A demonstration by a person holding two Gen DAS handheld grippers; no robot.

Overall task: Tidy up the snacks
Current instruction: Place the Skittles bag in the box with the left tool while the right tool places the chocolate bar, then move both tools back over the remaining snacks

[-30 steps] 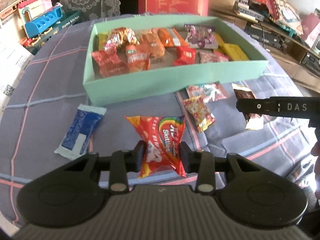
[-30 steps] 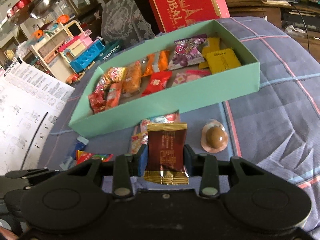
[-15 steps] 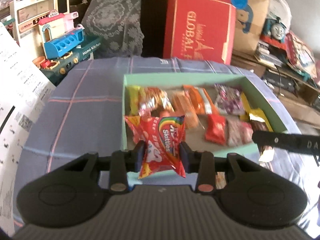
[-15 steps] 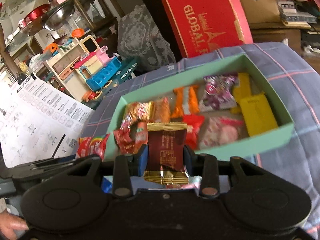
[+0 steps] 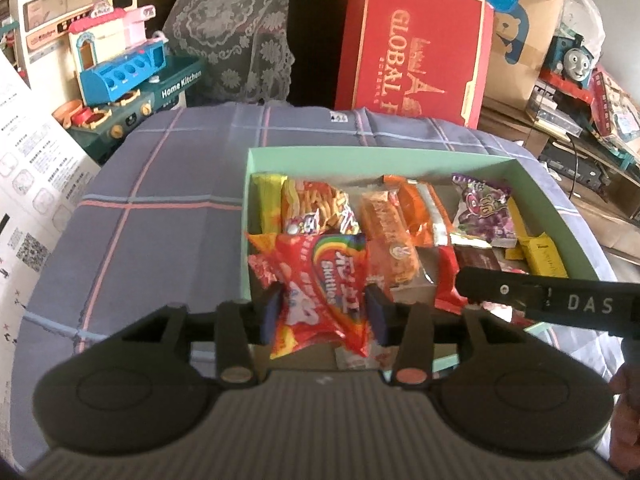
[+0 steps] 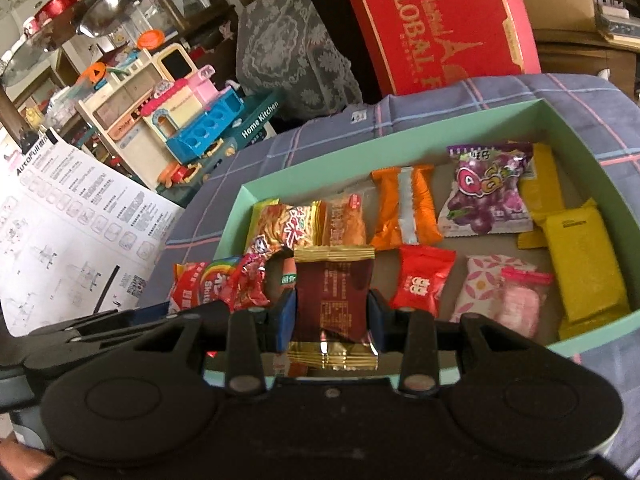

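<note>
Left claw (image 5: 323, 312): jaws opening, with the red Skittles bag (image 5: 320, 284) between them; its sides are still at the blue pads.
Skittles bag: upright, long axis running away from the camera, top edge tipped over the near left corner of the green box (image 5: 536, 184).
Right claw (image 6: 332, 312): closed on a dark brown packet (image 6: 334, 292), gripped by its two sides.
Brown packet: upright, long axis pointing toward the box's far wall, gold crimped ends at top and bottom, hanging above the box's near edge.
Green box: sits on a checked blue cloth (image 5: 160, 216); it holds orange, red, purple, pink and yellow snack packets lying flat.
Behind: a red gift box (image 6: 440, 24) leaning upright.
</note>
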